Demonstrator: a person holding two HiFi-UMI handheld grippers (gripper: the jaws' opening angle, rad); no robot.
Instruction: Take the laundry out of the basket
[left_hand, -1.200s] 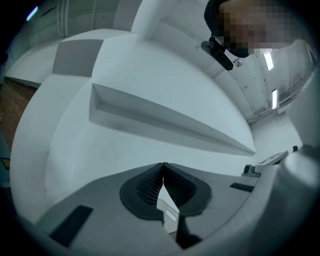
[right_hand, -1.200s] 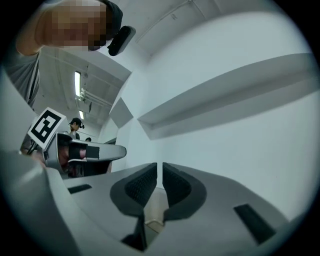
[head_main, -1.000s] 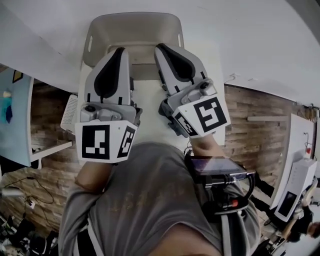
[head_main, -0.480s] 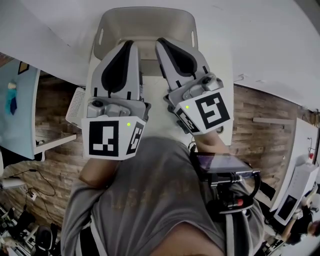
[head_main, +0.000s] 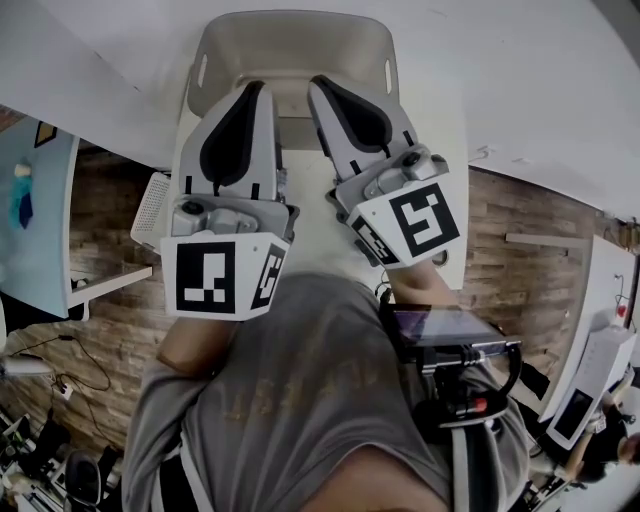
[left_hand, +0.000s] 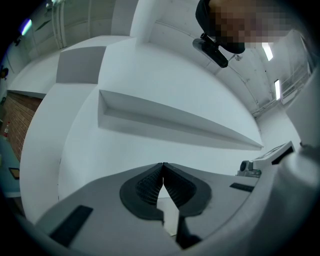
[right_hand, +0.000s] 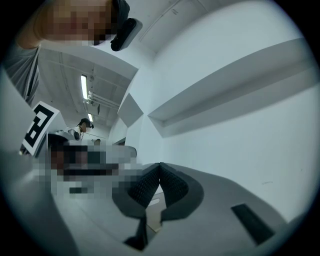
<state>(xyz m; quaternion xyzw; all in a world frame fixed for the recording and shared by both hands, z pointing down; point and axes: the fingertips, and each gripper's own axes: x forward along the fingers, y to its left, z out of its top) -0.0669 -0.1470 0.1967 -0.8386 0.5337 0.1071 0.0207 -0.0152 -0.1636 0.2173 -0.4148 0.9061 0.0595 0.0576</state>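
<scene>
The basket (head_main: 290, 45) is sitting at the far end of the white table (head_main: 445, 160), with no laundry showing inside from here. The left gripper (head_main: 256, 90) and right gripper (head_main: 322, 86) are hovering just short of it — both pinched together, empty, likely lining up to reach in.

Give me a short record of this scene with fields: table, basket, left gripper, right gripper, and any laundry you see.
table: white
basket: pale, on the table
left gripper: shut, empty, tips at the basket's near edge
right gripper: shut, empty, beside the left
laundry: none visible; grippers hide the basket's near part
</scene>
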